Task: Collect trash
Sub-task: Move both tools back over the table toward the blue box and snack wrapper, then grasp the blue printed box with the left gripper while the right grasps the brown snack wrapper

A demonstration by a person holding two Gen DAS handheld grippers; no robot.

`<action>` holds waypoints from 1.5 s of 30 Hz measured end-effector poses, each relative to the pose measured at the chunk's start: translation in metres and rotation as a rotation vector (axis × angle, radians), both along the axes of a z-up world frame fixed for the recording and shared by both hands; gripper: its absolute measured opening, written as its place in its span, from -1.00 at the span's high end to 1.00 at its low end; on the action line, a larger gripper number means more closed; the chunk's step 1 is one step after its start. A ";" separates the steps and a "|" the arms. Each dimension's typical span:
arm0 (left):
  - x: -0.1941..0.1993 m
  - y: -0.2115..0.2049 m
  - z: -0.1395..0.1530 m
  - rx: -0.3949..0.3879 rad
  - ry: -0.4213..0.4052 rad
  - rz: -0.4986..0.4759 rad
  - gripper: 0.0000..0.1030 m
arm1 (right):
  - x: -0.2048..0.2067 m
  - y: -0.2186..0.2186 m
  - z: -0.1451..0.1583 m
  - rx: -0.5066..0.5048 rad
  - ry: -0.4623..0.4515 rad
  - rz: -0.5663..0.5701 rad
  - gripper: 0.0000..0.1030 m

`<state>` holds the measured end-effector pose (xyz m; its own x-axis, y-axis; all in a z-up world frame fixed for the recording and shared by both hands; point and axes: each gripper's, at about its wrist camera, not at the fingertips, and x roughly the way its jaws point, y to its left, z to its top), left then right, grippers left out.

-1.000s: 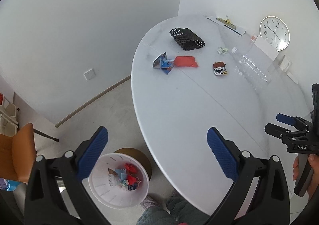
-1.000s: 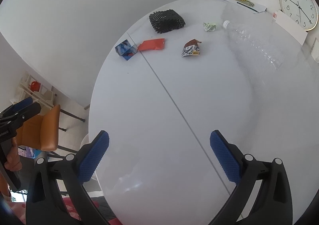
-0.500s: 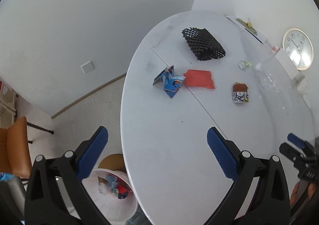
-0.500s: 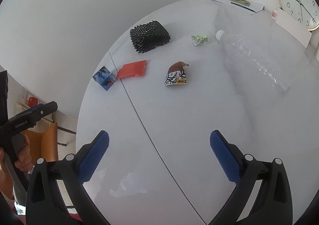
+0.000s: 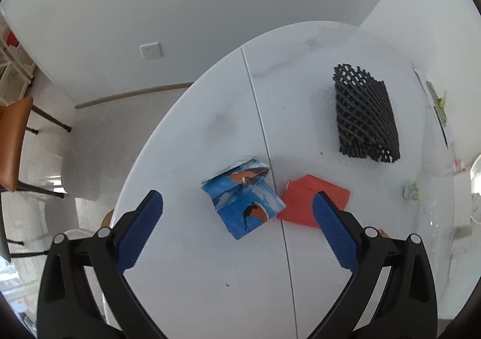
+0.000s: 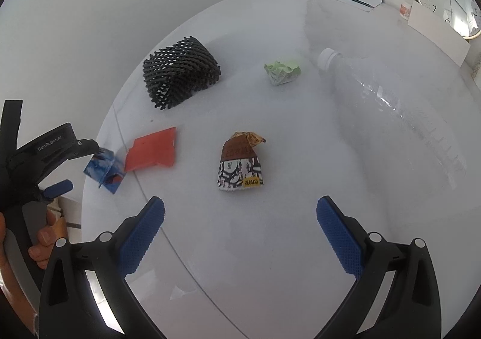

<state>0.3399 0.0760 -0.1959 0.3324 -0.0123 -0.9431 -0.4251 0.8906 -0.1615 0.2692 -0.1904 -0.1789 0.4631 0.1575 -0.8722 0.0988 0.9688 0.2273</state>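
While both tools hang spread and empty over the white desk [image 5: 186, 158], the left tool [image 5: 237, 218] frames a blue wrapper [image 5: 243, 200] beside a red one [image 5: 315, 203]; the right tool [image 6: 240, 221] faces a brown wrapper [image 6: 240, 164].

The table [image 5: 186, 264] is white with faint grey marbling. On it lie a blue wrapper [image 5: 245, 202] with orange-brown figures, a plain red packet [image 5: 303, 203], a black mesh sleeve [image 5: 365, 118], a brown wrapper [image 6: 240, 163] with a black-and-white pattern and yellow label, and a pale green crumpled scrap [image 6: 282, 71]. Both grippers carry blue dimpled pads [image 6: 338, 238] on black arms.
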 end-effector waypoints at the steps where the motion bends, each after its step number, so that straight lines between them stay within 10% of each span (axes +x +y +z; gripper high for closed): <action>1: 0.003 0.000 -0.003 0.003 0.002 0.024 -0.85 | 0.005 0.000 -0.004 -0.009 0.000 -0.009 -0.95; 23: 0.023 0.009 -0.037 -0.102 0.105 0.165 -0.04 | 0.032 -0.012 -0.039 0.021 0.011 -0.040 -0.95; 31: 0.019 0.005 -0.031 -0.087 0.085 0.129 -0.02 | 0.032 -0.013 -0.042 0.012 0.012 -0.035 -0.93; 39: 0.015 0.014 -0.014 -0.014 0.035 0.061 -0.02 | 0.049 0.007 -0.052 -0.114 0.029 0.026 -0.21; 41: 0.012 0.018 -0.012 0.001 0.031 0.047 -0.02 | 0.052 0.011 -0.051 -0.118 0.021 0.046 0.29; 45: 0.003 0.033 -0.008 0.007 0.018 0.032 -0.02 | 0.050 0.012 -0.047 -0.092 0.011 0.073 0.42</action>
